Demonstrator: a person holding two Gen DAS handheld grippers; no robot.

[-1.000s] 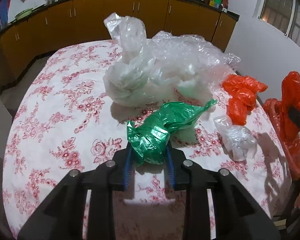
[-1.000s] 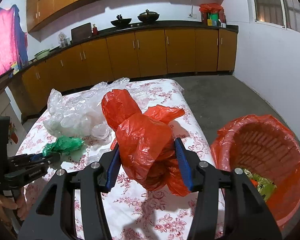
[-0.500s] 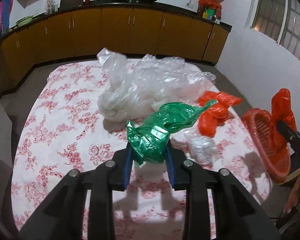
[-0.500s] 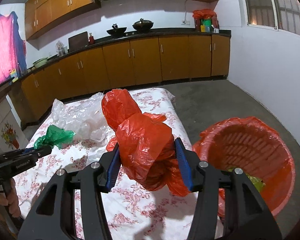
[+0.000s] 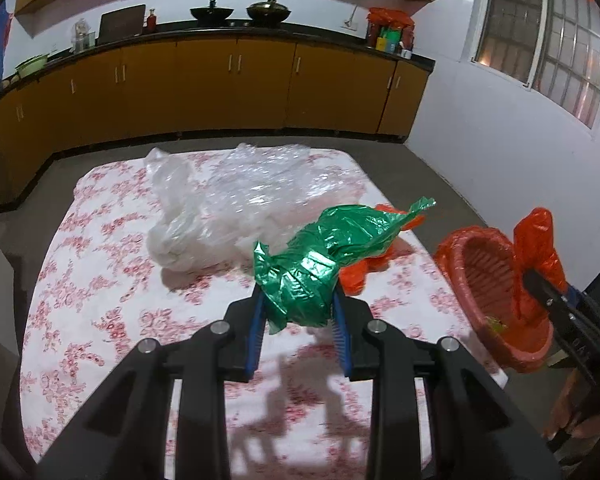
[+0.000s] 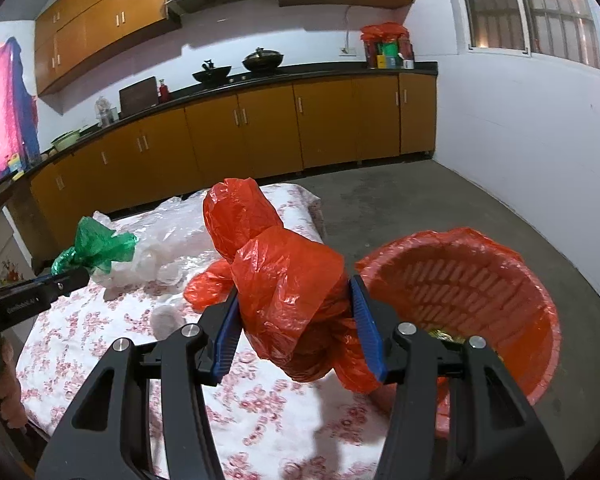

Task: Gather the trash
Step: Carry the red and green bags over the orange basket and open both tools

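My left gripper is shut on a crumpled green plastic bag and holds it above the flowered table; the green bag also shows in the right wrist view. My right gripper is shut on a crumpled orange plastic bag, held beside the rim of an orange-lined waste basket. The basket stands off the table's right edge. The held orange bag shows at the right of the left wrist view.
A heap of clear plastic bags lies at the far middle of the table. Another orange bag lies behind the green one. A small clear wad lies on the cloth. Kitchen cabinets stand behind, a white wall to the right.
Both grippers have risen and drawn back from the table with their bags. The left one has swung right, toward the basket. The basket now shows larger in both views.
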